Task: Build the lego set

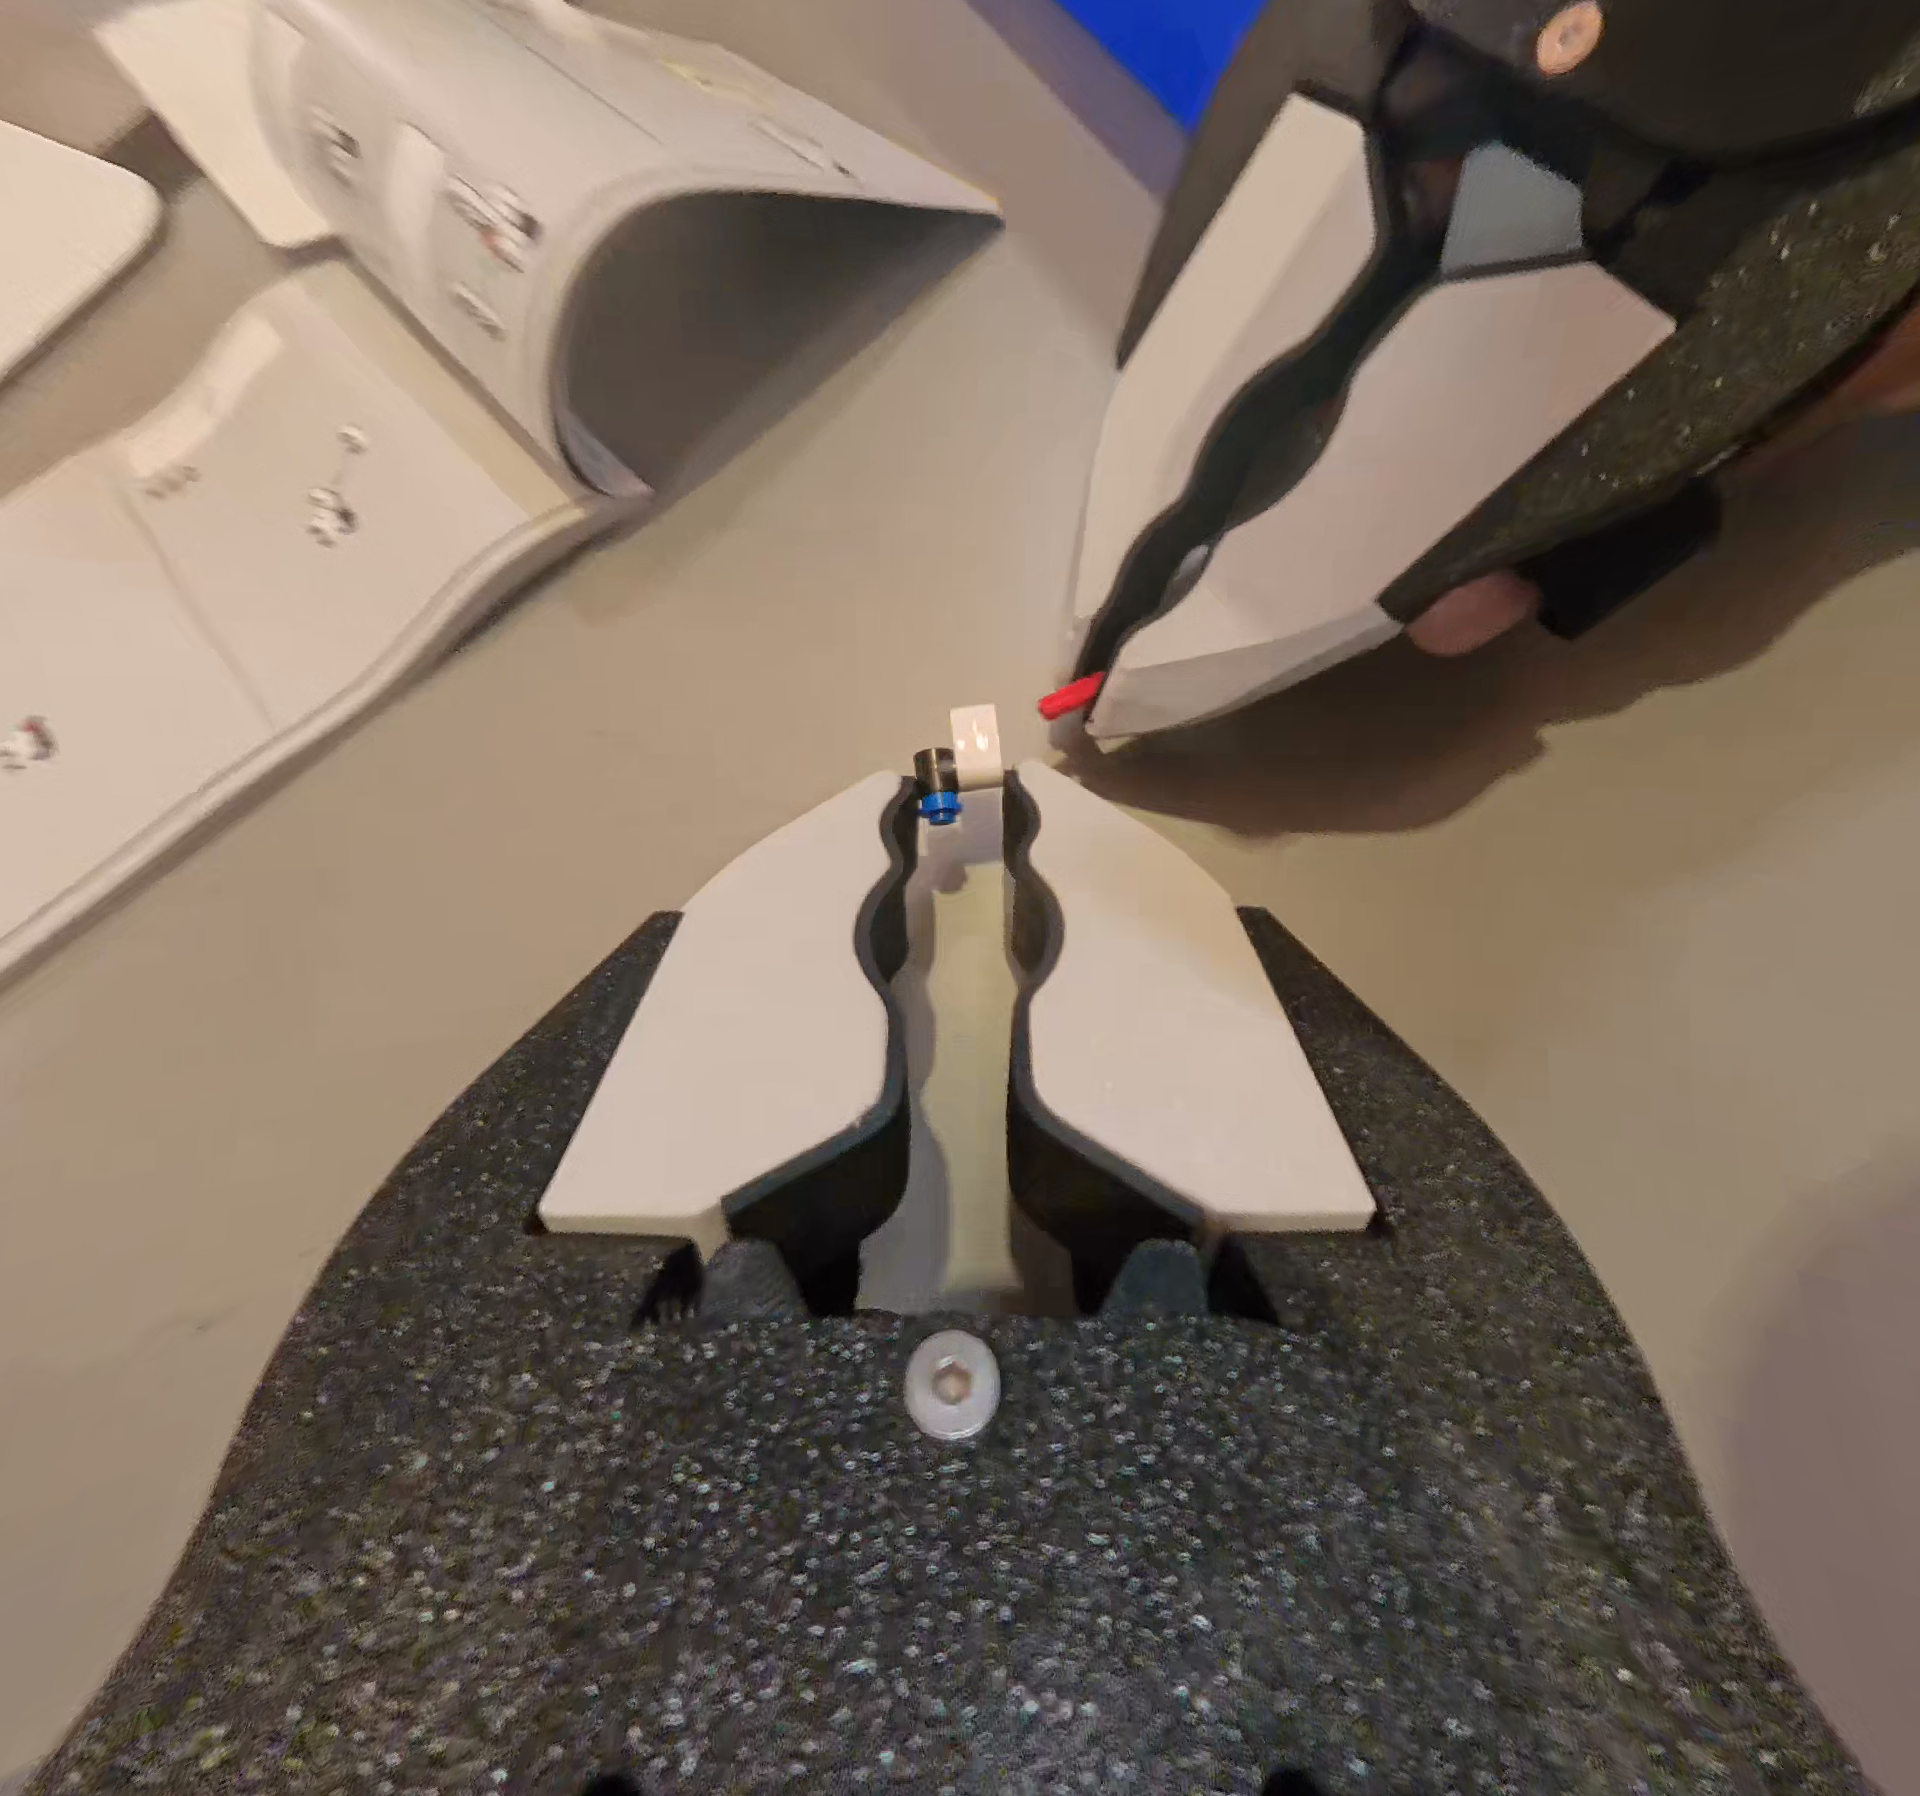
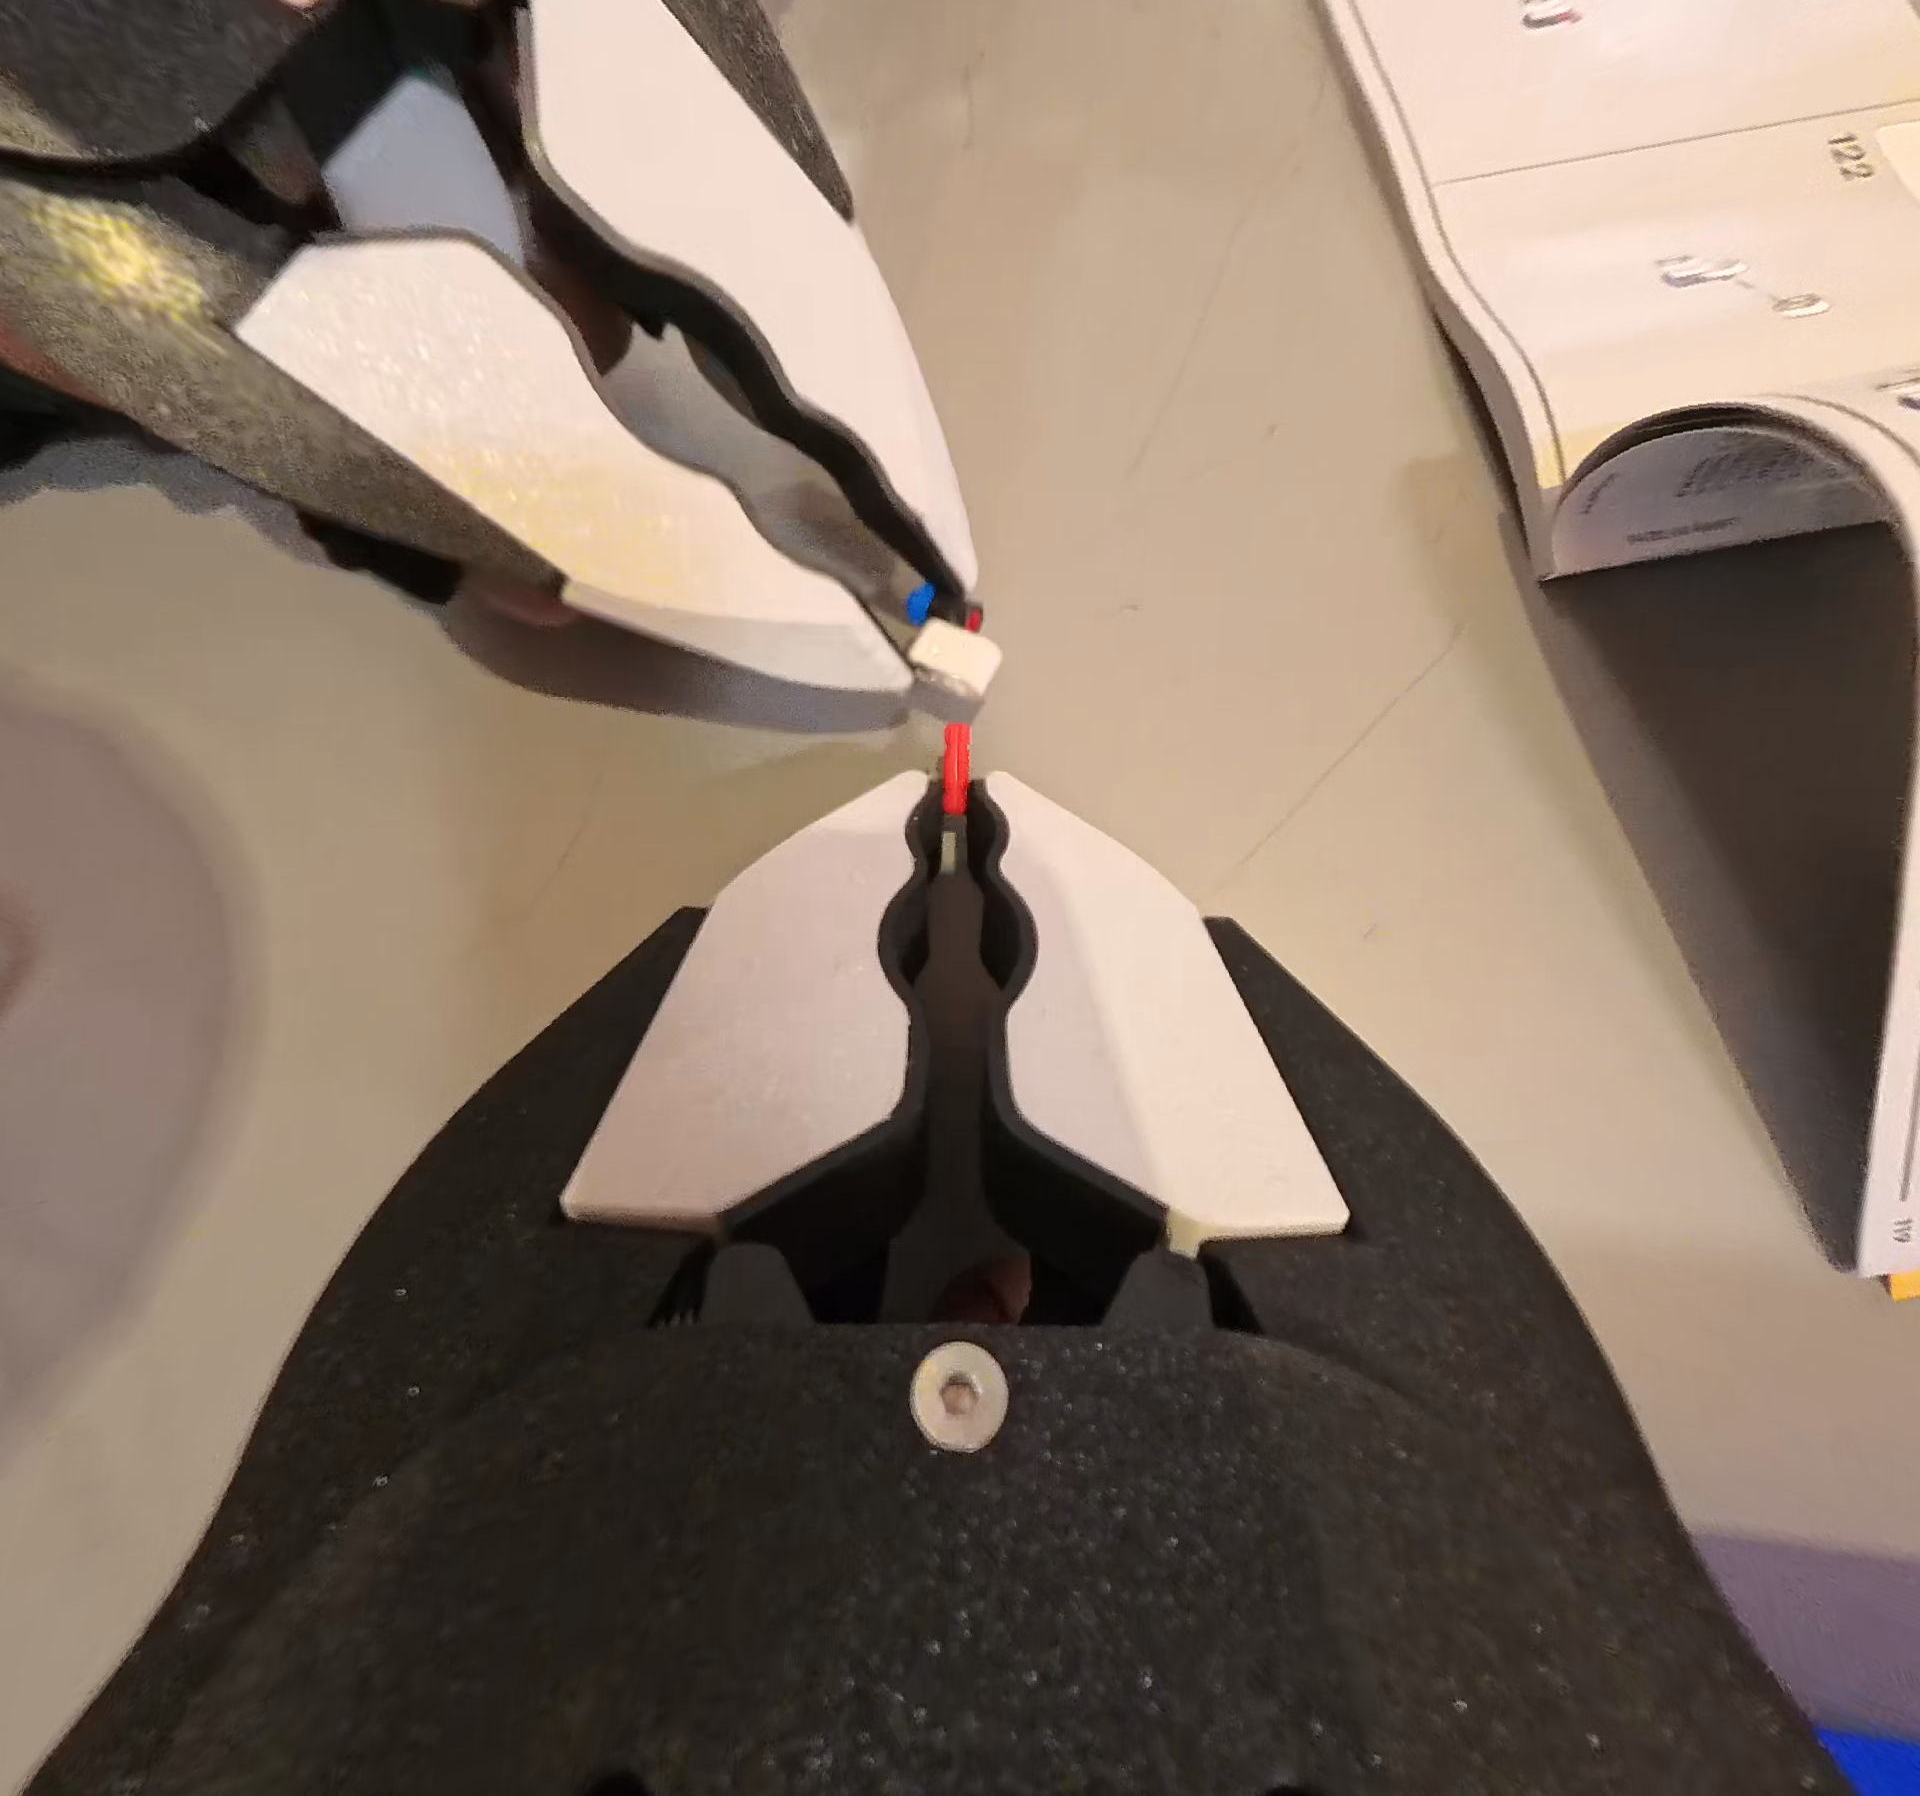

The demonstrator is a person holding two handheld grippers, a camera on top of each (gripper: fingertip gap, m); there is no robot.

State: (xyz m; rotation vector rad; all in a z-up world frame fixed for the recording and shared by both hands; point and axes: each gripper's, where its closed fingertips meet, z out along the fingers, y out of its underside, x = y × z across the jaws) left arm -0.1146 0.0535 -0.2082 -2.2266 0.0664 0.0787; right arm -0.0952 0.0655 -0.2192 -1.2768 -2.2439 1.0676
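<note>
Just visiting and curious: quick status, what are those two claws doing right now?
Left gripper shut on small white piece with black and blue parts. Right gripper shut on red pin, tip close to the white piece. Open booklet lies beside them.

Each camera sits on its own hand-held gripper, looking forward and down, close over the beige tabletop. They face each other; both show the open booklet beside the meeting fingertips.
</note>
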